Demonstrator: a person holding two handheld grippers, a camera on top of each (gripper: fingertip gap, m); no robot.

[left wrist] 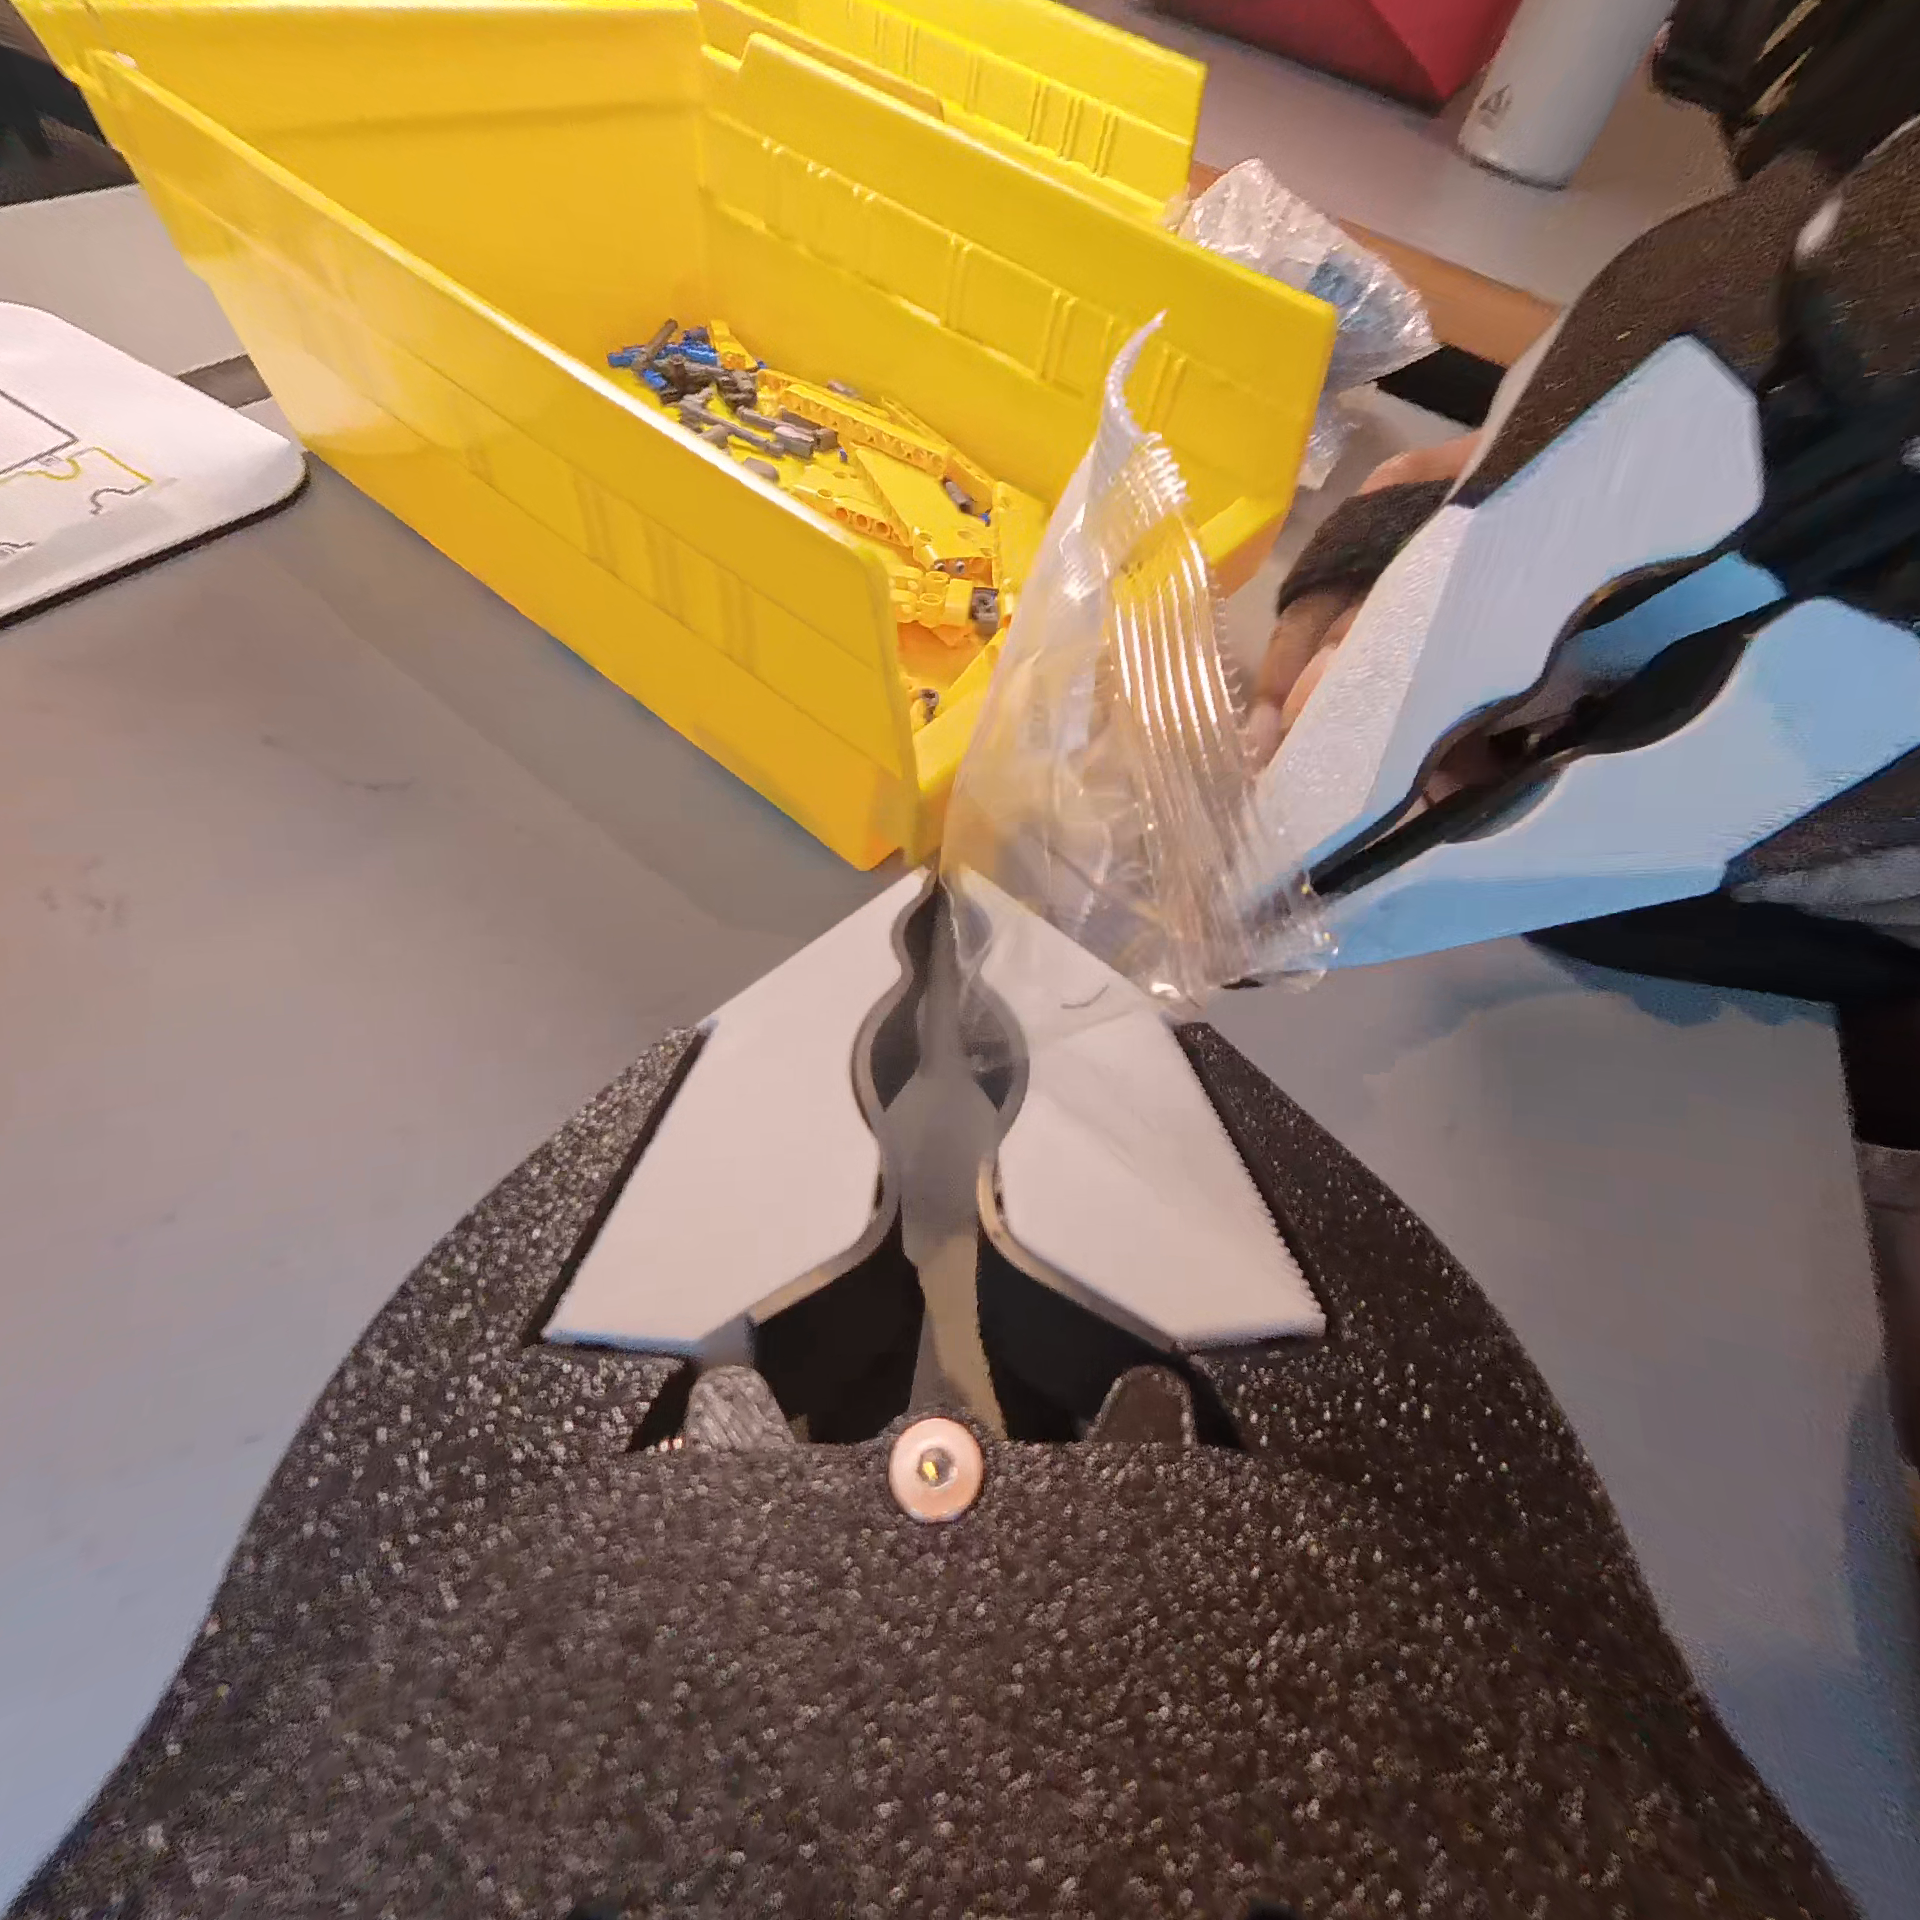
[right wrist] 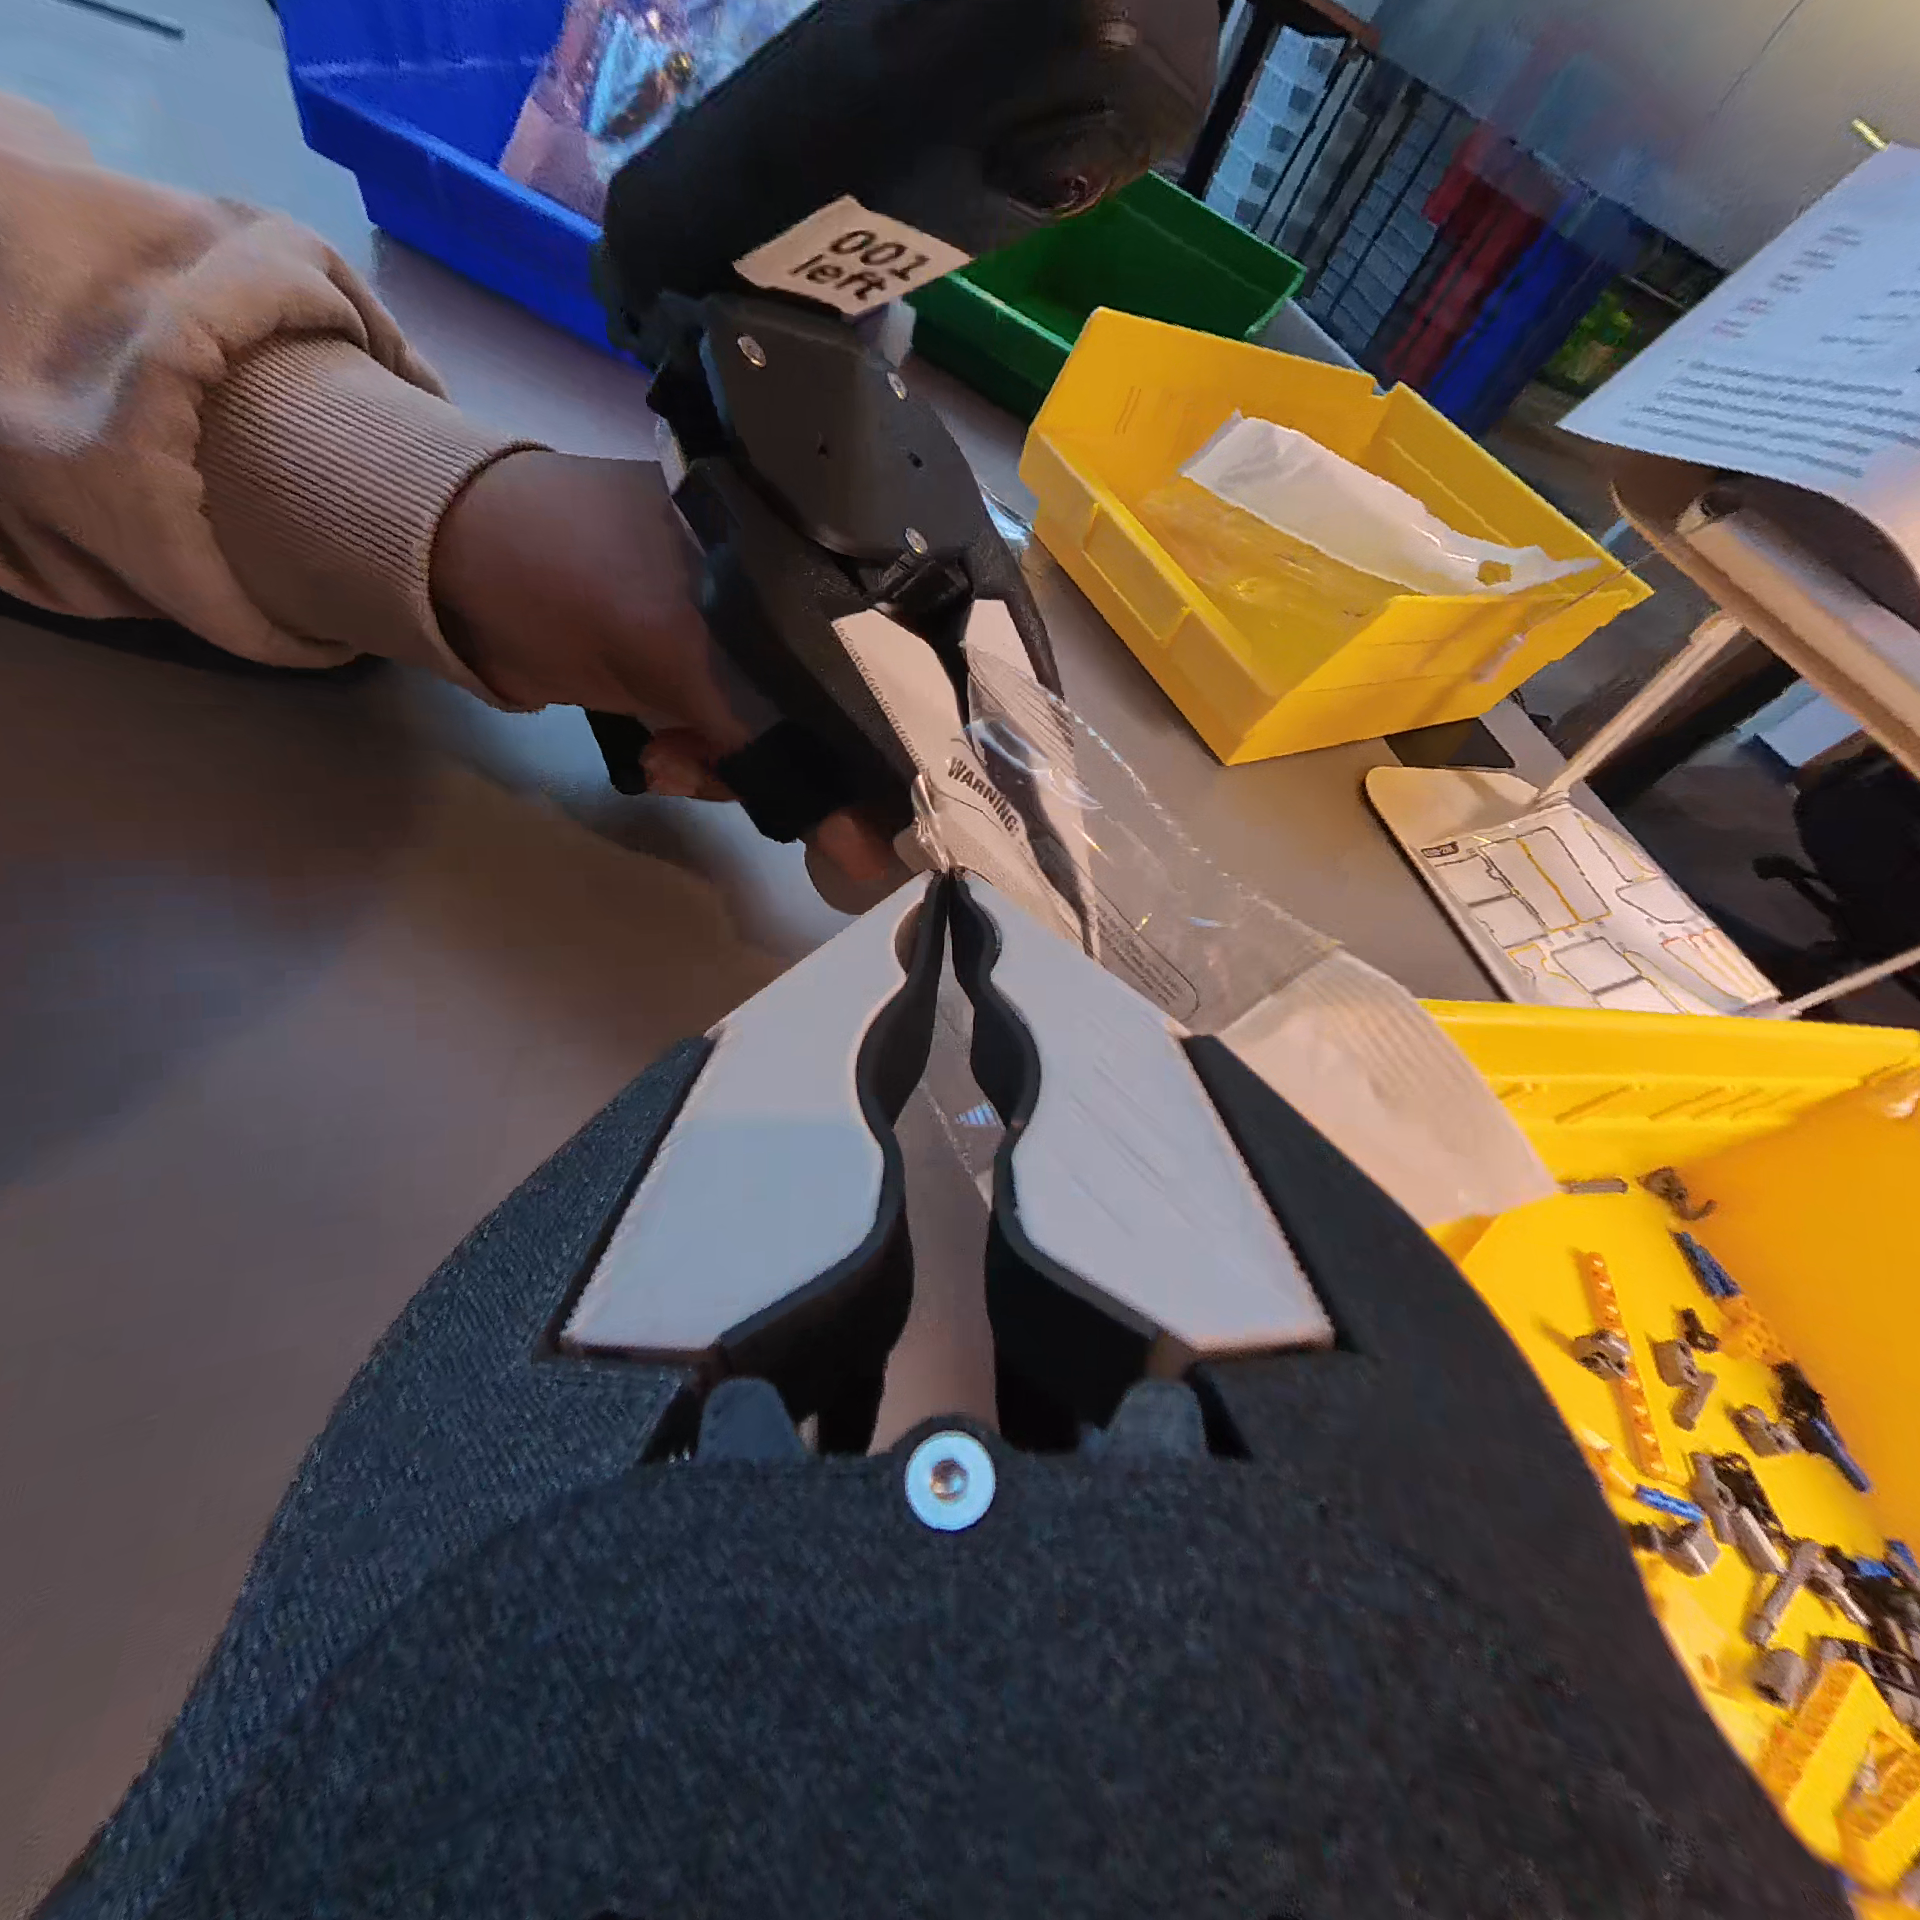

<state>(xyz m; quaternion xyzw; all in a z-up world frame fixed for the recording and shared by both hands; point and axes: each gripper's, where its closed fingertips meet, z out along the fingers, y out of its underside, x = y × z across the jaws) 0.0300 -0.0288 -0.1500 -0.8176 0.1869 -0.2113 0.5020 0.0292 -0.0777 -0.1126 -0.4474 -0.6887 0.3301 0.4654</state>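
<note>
A clear, empty-looking plastic bag [left wrist: 1112, 727] hangs between my two grippers, just in front of the open end of a yellow bin [left wrist: 727, 644]. My left gripper [left wrist: 940, 883] is shut on one corner of the bag. My right gripper [left wrist: 1299, 904] enters from the right and is shut on another corner. In the right wrist view my right gripper [right wrist: 945, 883] pinches the bag's edge, and the bag [right wrist: 1132, 883] stretches across to the left gripper [right wrist: 971, 727], held by a hand. The yellow bin [right wrist: 1662, 1060] holds several small yellow, grey and blue building pieces [left wrist: 831, 457].
A second yellow bin [right wrist: 1226, 644] with a clear bag in it stands farther off, with green [right wrist: 1122, 270] and blue [right wrist: 436, 177] bins behind. A white printed mat [right wrist: 1590, 904] lies on the grey table [left wrist: 312, 935]. A crumpled clear bag [left wrist: 1309, 249] lies behind the bin. Across from one pair of fingers to the other is roughly 6 cm.
</note>
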